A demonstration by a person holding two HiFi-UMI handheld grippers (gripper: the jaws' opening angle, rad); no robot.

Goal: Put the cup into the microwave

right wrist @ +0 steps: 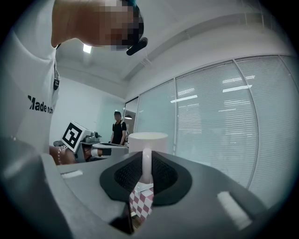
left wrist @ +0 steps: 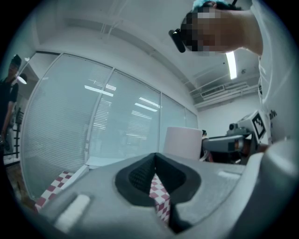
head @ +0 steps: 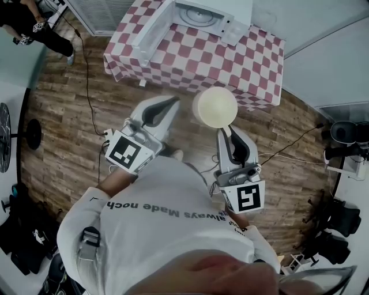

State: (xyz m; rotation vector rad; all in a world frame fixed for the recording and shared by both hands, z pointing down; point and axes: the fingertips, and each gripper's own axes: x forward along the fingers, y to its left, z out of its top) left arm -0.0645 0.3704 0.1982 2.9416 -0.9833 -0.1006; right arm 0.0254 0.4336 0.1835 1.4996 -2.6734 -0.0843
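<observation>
- Head view: the microwave (head: 203, 15) stands on a desk (head: 190, 60) covered with a red-and-white checked cloth. Its door (head: 153, 27) is swung wide open to the left, and the round plate inside shows.
- The cup (head: 214, 106), pale and seen from above, hangs over the wooden floor (head: 63, 115) just short of the desk's near edge. It sits at the tip of the right tool (head: 228, 131).
- The left tool (head: 165, 108) is just beside the cup on its left and points toward the desk. Another person (head: 34, 26) stands at the far left corner.
- Left gripper view: the left tool's two pads meet at their tips with nothing between them. Only the checked cloth shows through the gap lower down. The cup rises beyond the jaws to the right, with the right tool behind it.
- Right gripper view: the right tool's jaws are closed tight on the cup's handle (right wrist: 146, 167), a thin white upright strip pinched between the pads. The cup body stands upright just past them. The left tool shows at the left, in front of glass walls with blinds.
</observation>
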